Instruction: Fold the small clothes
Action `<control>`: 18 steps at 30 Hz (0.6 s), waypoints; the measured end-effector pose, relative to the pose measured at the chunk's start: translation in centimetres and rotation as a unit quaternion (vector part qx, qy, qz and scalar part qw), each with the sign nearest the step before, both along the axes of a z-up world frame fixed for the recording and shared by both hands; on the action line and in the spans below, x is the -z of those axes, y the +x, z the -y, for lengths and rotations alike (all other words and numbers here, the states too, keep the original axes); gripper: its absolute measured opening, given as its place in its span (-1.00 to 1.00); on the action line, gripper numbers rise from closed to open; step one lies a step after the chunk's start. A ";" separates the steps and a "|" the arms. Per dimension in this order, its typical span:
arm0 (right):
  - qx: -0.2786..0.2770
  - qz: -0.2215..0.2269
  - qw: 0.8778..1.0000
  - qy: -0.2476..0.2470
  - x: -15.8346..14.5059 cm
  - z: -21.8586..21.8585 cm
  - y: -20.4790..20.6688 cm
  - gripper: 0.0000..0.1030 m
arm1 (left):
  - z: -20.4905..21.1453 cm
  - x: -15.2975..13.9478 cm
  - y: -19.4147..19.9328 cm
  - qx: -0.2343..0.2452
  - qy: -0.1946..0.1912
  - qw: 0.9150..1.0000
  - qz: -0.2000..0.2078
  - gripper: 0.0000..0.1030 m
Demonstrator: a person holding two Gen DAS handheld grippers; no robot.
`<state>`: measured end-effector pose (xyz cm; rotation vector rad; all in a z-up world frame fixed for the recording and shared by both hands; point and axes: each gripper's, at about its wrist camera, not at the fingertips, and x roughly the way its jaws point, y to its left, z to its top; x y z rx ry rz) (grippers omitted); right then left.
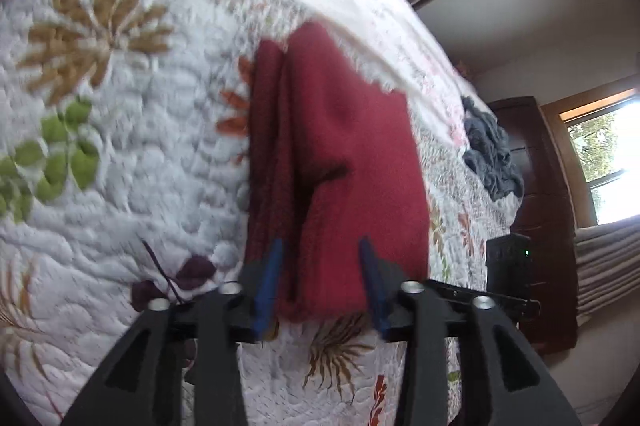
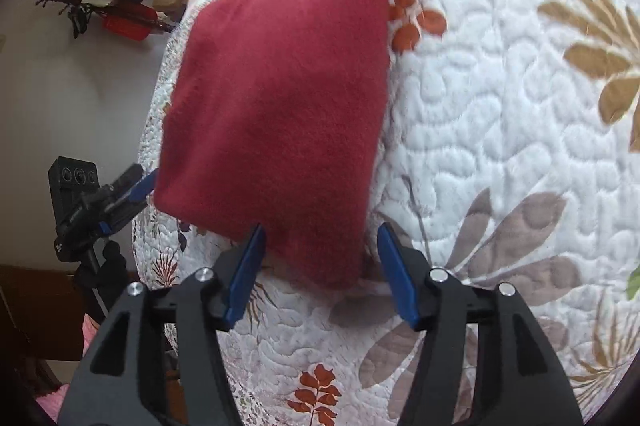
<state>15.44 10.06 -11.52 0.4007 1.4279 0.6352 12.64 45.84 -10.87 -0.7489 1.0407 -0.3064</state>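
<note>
A dark red cloth (image 1: 340, 162) lies folded on a white floral quilt (image 1: 140, 154), with a second layer showing along its left side. My left gripper (image 1: 320, 250) is open, its blue-padded fingers (image 1: 270, 278) straddling the near edge of the cloth without closing on it. In the right wrist view the same red cloth (image 2: 280, 98) lies flat with a corner pointing toward me. My right gripper (image 2: 320, 238) is open around that near corner. The left gripper (image 2: 120, 194) shows at the cloth's left edge in this view.
A crumpled grey garment (image 1: 492, 154) lies farther along the quilt. A dark wooden dresser (image 1: 536, 210) and a window (image 1: 608, 162) stand beyond the bed. A black camera on a stand (image 2: 74, 182) sits beside the bed edge. The quilt (image 2: 500, 106) spreads wide to the right.
</note>
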 end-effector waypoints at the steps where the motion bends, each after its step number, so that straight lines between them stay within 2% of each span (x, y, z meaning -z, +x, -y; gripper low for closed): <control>1: 0.001 0.005 1.000 0.000 -0.3 0.0 0.2 0.16 | -0.4 -0.8 0.6 -0.004 0.007 1.000 0.013 -0.10; 5: 0.002 0.021 1.000 -0.020 -0.8 -0.2 1.1 0.16 | -0.7 -1.2 4.7 -0.015 0.017 1.000 0.014 -0.10; 11: 0.002 0.019 0.999 -0.030 0.2 -0.7 1.3 0.16 | -0.3 1.2 11.3 -0.023 0.044 0.999 -0.014 -0.14; 13: 0.000 0.015 0.999 -0.032 0.6 -0.7 1.1 0.16 | 0.2 2.1 12.8 -0.024 0.060 0.998 -0.027 -0.70; 15: -0.002 0.016 0.999 -0.037 1.0 -1.0 1.0 0.16 | 0.3 2.3 13.0 -0.030 0.059 0.997 -0.028 -0.76; 18: -0.006 0.016 0.999 -0.034 1.1 -1.3 1.0 0.16 | 0.1 0.0 11.7 -0.049 0.079 0.995 0.019 -0.84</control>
